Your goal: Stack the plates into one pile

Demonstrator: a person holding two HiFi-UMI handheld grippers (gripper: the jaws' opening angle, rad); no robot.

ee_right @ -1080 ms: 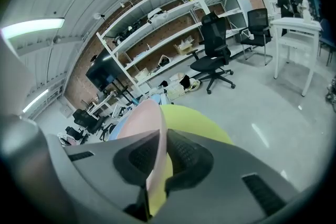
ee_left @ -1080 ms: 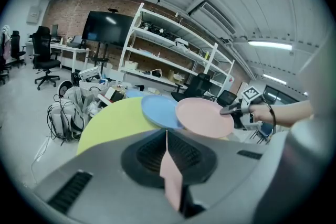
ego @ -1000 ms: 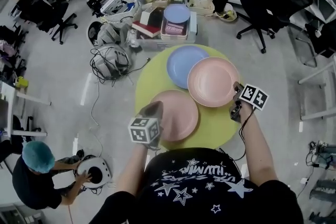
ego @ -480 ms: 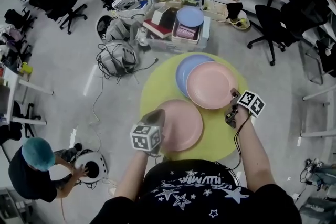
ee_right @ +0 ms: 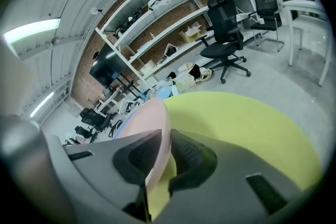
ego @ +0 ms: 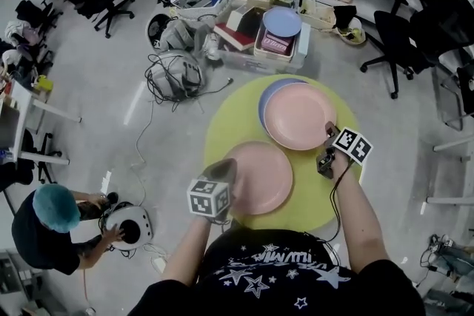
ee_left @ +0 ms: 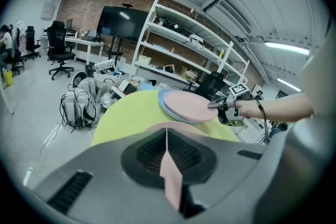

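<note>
Table: I look steeply down on a round yellow table (ego: 222,122) that carries all three plates.
Far pink plate: the far pink plate (ego: 300,116) lies flat on top of the blue plate, on the table's far right part. Its near right rim reaches my right gripper.
Near pink plate: the near pink plate (ego: 259,177) sits at the table's near side, just beside the other two. Its near left rim is in my left gripper.
Blue plate: the blue plate (ego: 268,95) shows only as a crescent along the far pink plate's far left edge.
Left gripper: my left gripper (ee_left: 167,136) is clamped on the near pink plate's rim, and the pink edge runs straight up between the pads.
Right gripper: the jaws of my right gripper (ee_right: 167,139) have just been opening. The far pink plate's rim stands between them, against one pad, with a slit of yellow showing at the other, so nothing pinches it.
</note>
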